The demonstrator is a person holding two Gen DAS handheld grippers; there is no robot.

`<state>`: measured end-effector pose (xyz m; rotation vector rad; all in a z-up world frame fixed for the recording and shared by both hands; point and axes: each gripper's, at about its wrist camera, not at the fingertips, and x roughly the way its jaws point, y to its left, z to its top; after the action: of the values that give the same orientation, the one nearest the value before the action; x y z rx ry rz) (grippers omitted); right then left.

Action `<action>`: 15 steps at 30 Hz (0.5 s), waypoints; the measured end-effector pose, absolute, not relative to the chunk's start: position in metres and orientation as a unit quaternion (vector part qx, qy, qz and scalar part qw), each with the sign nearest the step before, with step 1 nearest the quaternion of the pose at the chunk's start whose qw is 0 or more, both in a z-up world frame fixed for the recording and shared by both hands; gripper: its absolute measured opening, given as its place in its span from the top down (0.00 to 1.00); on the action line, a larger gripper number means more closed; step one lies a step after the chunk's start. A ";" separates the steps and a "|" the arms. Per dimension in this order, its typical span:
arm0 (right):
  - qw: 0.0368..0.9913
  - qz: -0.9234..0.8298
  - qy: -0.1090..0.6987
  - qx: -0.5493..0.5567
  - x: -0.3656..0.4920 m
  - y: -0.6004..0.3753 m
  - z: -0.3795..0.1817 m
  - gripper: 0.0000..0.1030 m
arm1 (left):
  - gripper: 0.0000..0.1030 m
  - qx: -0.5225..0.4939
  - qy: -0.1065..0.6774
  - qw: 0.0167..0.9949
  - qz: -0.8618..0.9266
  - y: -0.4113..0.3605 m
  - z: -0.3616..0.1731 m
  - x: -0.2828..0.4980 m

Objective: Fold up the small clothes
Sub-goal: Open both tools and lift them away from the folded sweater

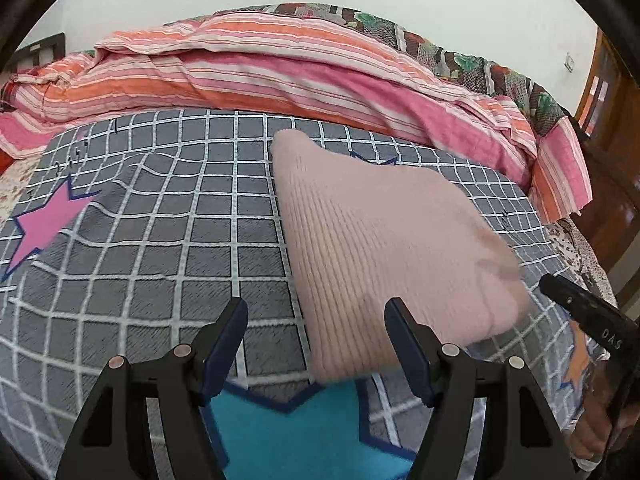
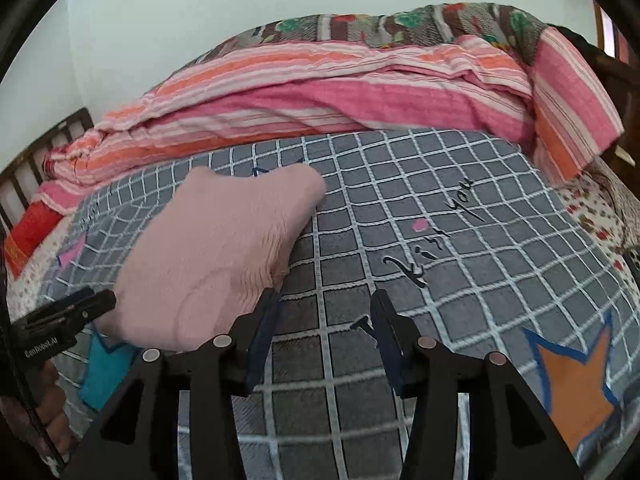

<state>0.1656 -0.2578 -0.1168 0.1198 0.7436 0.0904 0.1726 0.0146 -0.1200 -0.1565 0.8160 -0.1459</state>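
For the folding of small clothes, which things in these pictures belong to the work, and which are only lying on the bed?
Belong to the work:
- pink knitted garment, folded on the bed
- left tongs, open, empty
- right tongs, open, empty

Only lying there:
- grey checked cover with stars
- striped pink and orange blanket
- floral quilt behind
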 end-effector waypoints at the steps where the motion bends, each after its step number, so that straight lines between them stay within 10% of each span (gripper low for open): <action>1: 0.929 0.042 0.362 0.062 0.161 -0.260 -0.110 0.54 | 0.32 -0.076 0.404 0.909 -0.068 0.014 -0.114 0.169; 15: 0.941 0.041 0.335 0.024 0.105 -0.234 -0.039 0.07 | 0.16 -0.046 0.386 0.921 -0.033 0.013 -0.031 0.112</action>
<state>0.1053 -0.2338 -0.0390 0.0491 0.6839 0.0836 0.1118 0.0128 -0.0311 -0.0951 0.7924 -0.0671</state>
